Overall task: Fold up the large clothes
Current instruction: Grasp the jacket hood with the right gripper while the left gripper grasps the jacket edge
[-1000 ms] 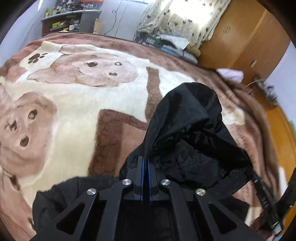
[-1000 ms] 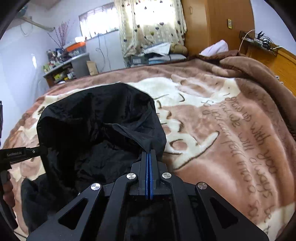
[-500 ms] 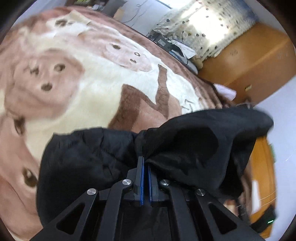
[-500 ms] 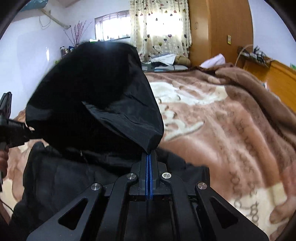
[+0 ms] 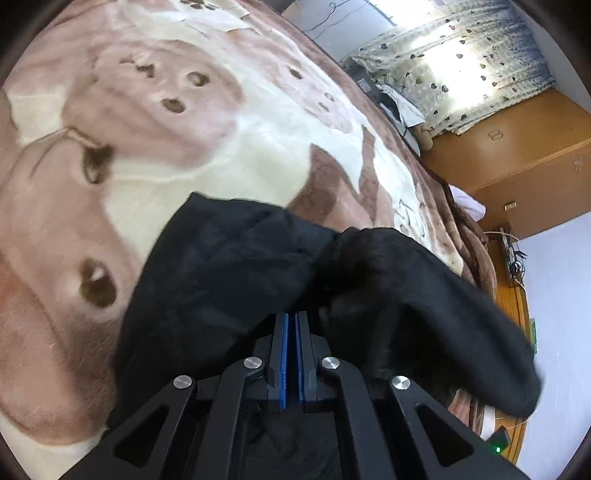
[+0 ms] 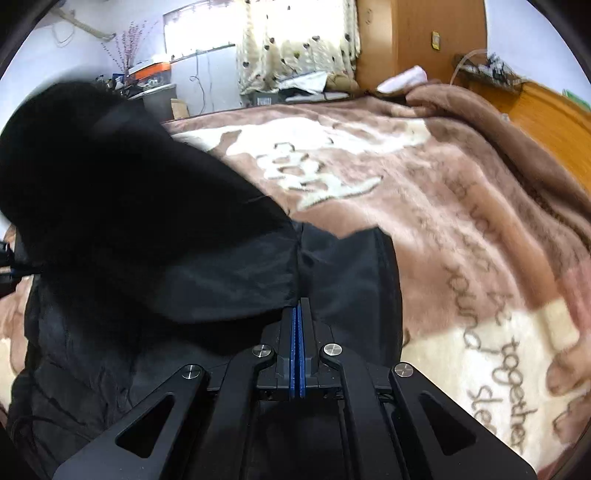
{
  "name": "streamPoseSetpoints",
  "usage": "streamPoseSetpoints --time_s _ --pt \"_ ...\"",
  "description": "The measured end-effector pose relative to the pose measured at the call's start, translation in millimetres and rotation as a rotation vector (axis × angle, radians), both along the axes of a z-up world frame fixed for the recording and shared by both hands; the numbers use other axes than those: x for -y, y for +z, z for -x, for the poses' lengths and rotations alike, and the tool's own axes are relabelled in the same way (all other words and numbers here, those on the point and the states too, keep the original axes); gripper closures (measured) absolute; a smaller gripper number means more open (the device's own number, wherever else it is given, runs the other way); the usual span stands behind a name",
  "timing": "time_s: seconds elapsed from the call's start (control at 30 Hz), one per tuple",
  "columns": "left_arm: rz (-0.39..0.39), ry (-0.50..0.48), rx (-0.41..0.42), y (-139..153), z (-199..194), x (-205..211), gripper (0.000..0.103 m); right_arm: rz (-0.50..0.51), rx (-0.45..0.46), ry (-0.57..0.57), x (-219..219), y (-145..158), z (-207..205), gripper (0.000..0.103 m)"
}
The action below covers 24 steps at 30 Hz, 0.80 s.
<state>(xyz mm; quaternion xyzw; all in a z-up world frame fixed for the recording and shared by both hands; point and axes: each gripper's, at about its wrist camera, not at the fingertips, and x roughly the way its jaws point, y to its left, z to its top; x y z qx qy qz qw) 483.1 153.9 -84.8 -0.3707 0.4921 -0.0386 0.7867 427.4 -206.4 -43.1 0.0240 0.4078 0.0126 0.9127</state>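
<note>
Black garment [image 5: 229, 280], large, dark padded fabric, spread on brown-and-cream blanket [image 5: 229, 147] over a bed.

Nearest, left view: left gripper [image 5: 291, 321], blue-lined jaws pressed together, pinching a fold of the garment at the tips. Cloth bunched just beyond the tips, one lobe lying flat to the left on the blanket, another lobe lifted and trailing off to the right, blurred at its edge.

Nearest, right view: right gripper [image 6: 298, 308], jaws likewise pressed together, clamped on a garment edge [image 6: 295, 266] at a seam. Lifted fold ballooning up and to the left; flatter layer of the same garment beneath and to the right, resting on the blanket.

Far left edge, right view: tip of the other gripper, dark with a blue strip, touching the raised fold; detail too small to tell more.

Middle distance: blanket printed with cartoon animal faces (left view) and cursive lettering [image 6: 513, 424] (right view).

Far: patterned curtain [image 6: 295, 40] over a bright window; wooden wardrobe [image 6: 417, 33] to the right of it; cluttered shelf [image 6: 147, 79] at far left; white item [image 6: 402, 79] at the far end of the bed.
</note>
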Motion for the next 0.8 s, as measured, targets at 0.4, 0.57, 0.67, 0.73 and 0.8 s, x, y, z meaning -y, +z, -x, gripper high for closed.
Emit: streamPoseSetpoints --time_s 0.4,0.57,0.67,0.73,0.8 --pt "-0.014 0.016 0.043 30 42 -17 0.066 -0.253 -0.012 -0.123 47 14 30 0.103" --pt "0.079 -0.036 0.081 36 56 6 0.034 -0.589 -0.051 -0.032 42 13 36 0.055" --pt "0.058 -0.078 0.067 33 47 24 0.032 -0.616 -0.066 0.035 18 10 26 0.051" --pt "0.099 -0.079 0.041 28 39 31 0.032 -0.599 -0.070 0.064 0 9 19 0.051" --pt "0.104 -0.098 0.014 23 29 38 0.032 -0.616 -0.103 0.105 -18 3 11 0.051"
